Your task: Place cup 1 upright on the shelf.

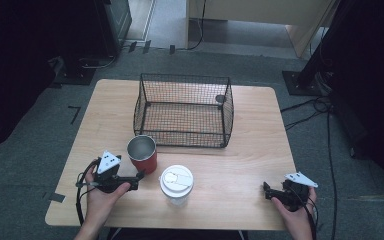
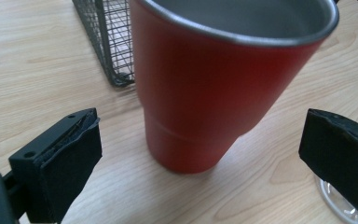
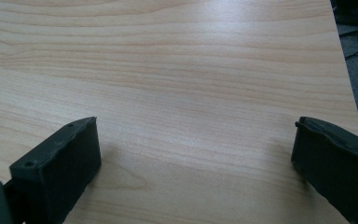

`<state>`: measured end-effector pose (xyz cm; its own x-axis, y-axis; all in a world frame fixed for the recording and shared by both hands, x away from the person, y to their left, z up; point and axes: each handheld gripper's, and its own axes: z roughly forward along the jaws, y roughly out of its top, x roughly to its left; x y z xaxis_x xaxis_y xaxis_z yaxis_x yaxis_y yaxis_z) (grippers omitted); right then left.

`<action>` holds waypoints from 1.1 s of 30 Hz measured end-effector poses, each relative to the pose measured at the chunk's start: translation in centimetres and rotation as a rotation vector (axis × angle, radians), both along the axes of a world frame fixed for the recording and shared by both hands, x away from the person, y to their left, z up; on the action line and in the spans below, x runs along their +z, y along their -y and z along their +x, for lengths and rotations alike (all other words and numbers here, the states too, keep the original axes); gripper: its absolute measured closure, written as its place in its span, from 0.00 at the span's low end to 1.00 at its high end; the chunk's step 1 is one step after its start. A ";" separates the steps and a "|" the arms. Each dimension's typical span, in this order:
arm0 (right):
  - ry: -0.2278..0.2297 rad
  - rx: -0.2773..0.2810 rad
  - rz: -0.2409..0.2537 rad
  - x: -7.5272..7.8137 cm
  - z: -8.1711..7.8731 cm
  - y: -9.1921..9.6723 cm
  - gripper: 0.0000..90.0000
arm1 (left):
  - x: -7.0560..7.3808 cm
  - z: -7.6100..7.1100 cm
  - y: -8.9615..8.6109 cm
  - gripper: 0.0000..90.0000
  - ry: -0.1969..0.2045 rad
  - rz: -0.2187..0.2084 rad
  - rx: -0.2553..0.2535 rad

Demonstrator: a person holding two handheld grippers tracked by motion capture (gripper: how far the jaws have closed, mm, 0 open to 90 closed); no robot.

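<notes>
A red tumbler (image 1: 141, 154) with a steel inside stands upright on the wooden table (image 1: 250, 150), left of centre. My left gripper (image 1: 139, 177) is just in front of it, low over the table. In the left gripper view the tumbler (image 2: 205, 88) rises between and slightly beyond the open jaws of my left gripper (image 2: 200, 135), and neither pad touches it. A clear cup (image 1: 176, 185) with a white lid stands to the right of the tumbler. Near the front right corner my right gripper (image 1: 266, 189) is open over bare wood (image 3: 196, 144), holding nothing.
A black wire basket (image 1: 184, 111) stands at the middle back of the table, and its corner (image 2: 109, 42) is just behind the tumbler. The clear cup's base (image 2: 342, 205) is at my left gripper's right jaw. The table's right edge (image 3: 349, 93) is close to my right gripper.
</notes>
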<state>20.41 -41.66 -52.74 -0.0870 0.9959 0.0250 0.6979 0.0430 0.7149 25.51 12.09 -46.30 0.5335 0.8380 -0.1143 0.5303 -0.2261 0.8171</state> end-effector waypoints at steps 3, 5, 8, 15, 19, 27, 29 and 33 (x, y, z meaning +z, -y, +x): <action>0.000 0.000 0.000 0.0 0.0 0.0 0.01 | 0.2 0.2 0.5 0.00 0.020 0.006 -0.009; 0.000 0.000 0.000 0.0 0.0 0.0 0.01 | 0.2 0.5 0.8 0.00 0.022 0.018 -0.003; 0.000 0.000 0.000 0.0 0.0 0.0 0.01 | 0.2 0.9 1.1 0.01 0.013 0.006 -0.010; 0.000 0.000 0.000 0.0 0.0 0.0 0.01 | 0.5 1.9 2.3 0.01 0.013 0.025 -0.022; 0.000 0.000 0.000 0.0 0.0 0.0 0.01 | 0.6 2.2 2.9 0.01 0.019 0.041 -0.012; 0.000 0.000 0.000 0.0 0.0 0.0 0.01 | 0.3 2.8 3.6 0.01 0.020 0.048 0.014; 0.000 0.000 0.000 0.0 0.0 0.0 0.01 | 0.2 3.0 3.8 0.01 0.016 0.047 0.022; 0.000 0.000 0.000 0.0 0.0 0.0 0.01 | 0.3 3.3 3.8 0.05 0.016 0.032 0.027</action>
